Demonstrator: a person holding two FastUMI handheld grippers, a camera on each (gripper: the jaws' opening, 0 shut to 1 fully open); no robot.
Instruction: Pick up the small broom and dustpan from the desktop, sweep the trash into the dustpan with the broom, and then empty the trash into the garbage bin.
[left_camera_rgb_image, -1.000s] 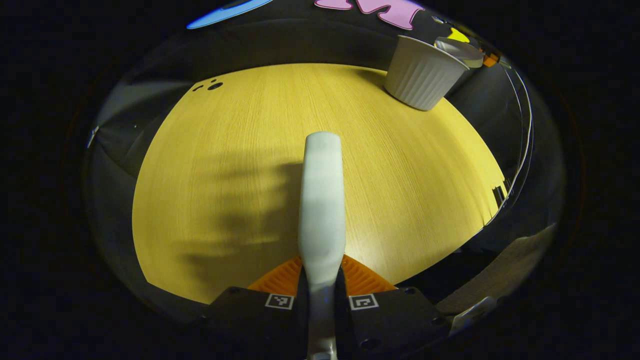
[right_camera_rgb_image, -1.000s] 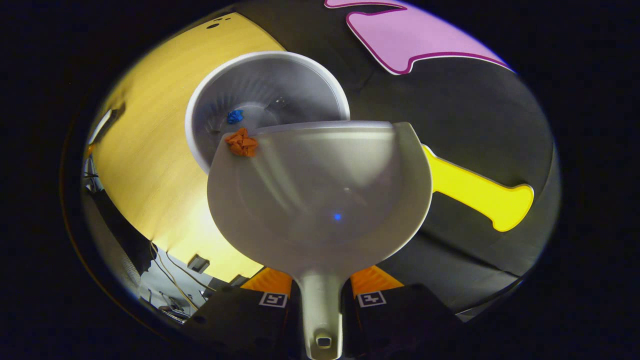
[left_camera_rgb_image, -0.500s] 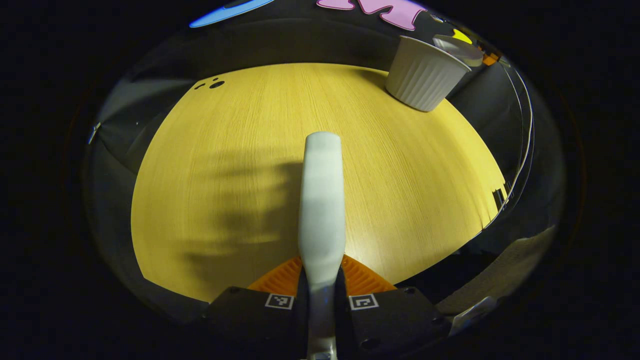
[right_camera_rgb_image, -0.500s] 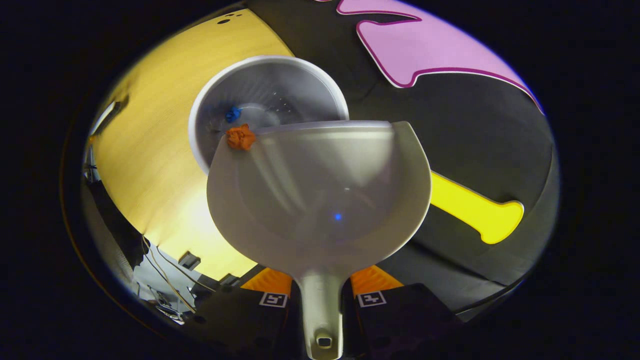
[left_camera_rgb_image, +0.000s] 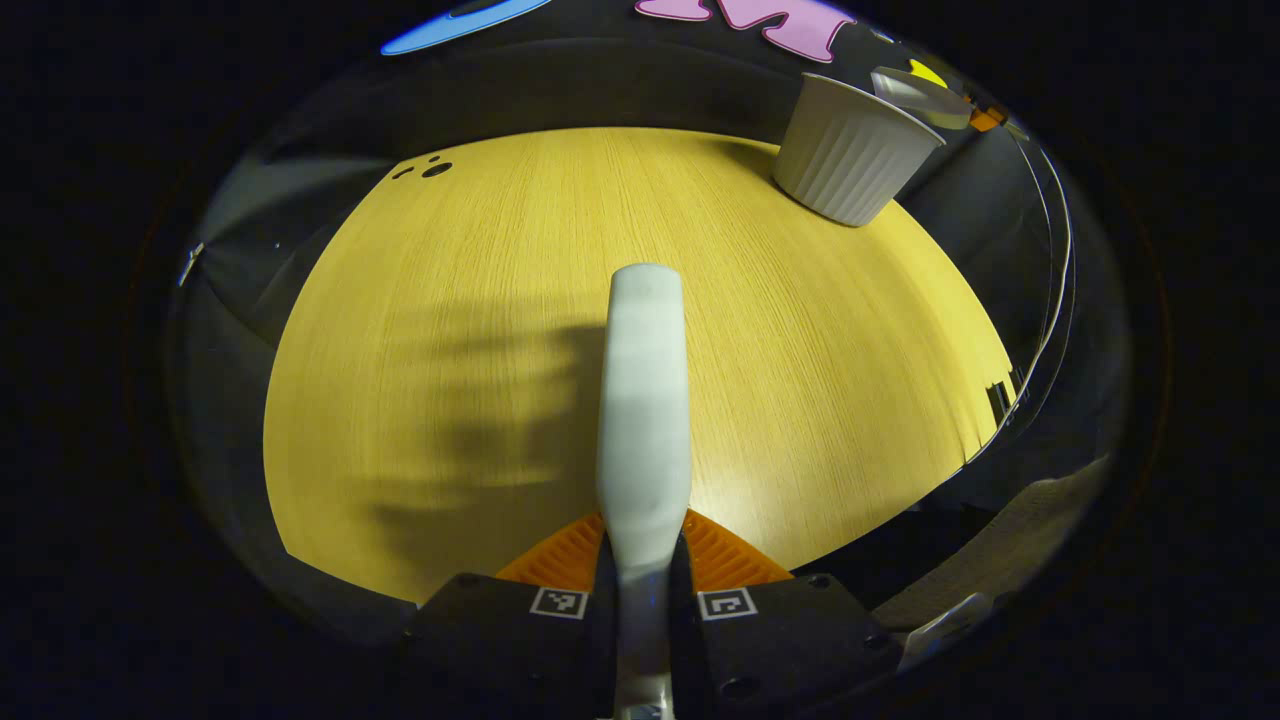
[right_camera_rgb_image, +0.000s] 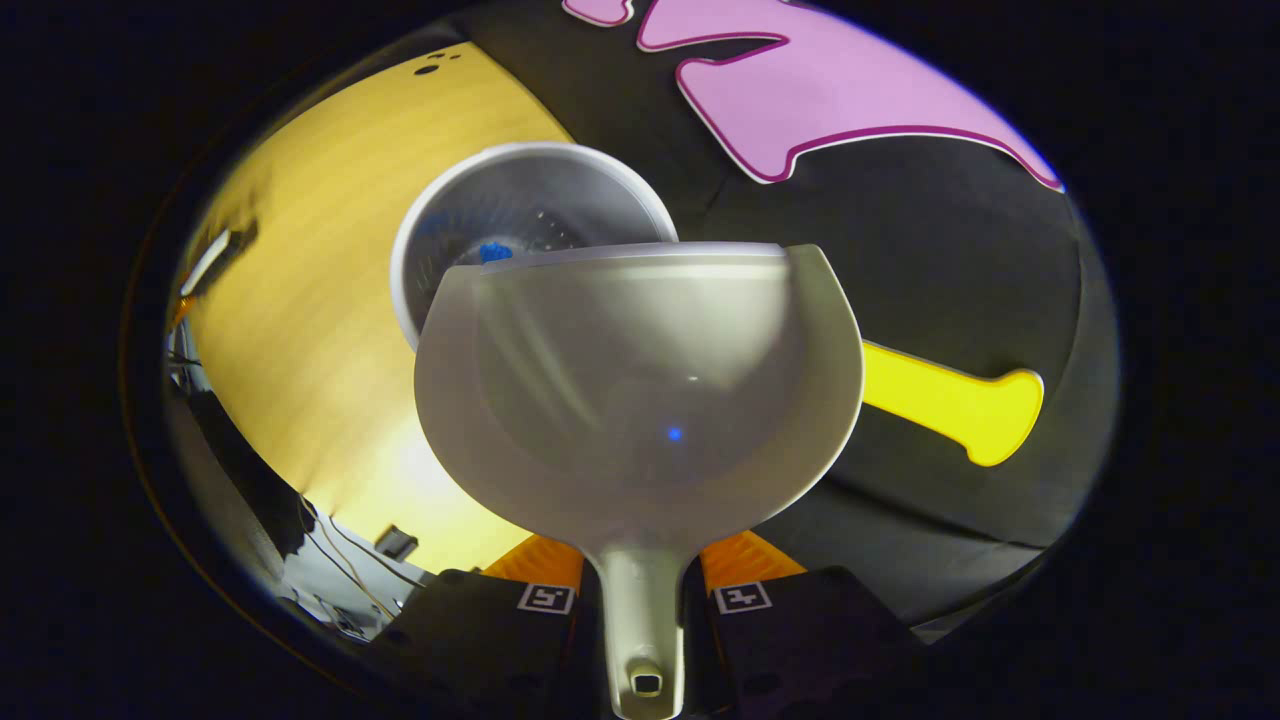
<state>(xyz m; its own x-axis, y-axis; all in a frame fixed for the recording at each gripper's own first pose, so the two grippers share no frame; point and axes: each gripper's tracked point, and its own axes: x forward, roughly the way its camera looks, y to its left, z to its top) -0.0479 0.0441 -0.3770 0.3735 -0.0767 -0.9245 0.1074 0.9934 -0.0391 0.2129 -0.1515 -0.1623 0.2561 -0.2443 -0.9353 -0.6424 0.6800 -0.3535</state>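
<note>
Two grippers pinching: right gripper on dustpan over bin, left gripper on broom.

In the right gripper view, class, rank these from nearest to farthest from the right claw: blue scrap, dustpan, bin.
1. Dustpan: held in the claw, straight ahead.
2. Bin: beyond the pan's front lip, upper left.
3. Blue scrap: down inside the bin.

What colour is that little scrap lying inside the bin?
Blue. The scrap lies inside the white garbage bin, best seen in the right gripper view, just past the dustpan lip.
</note>
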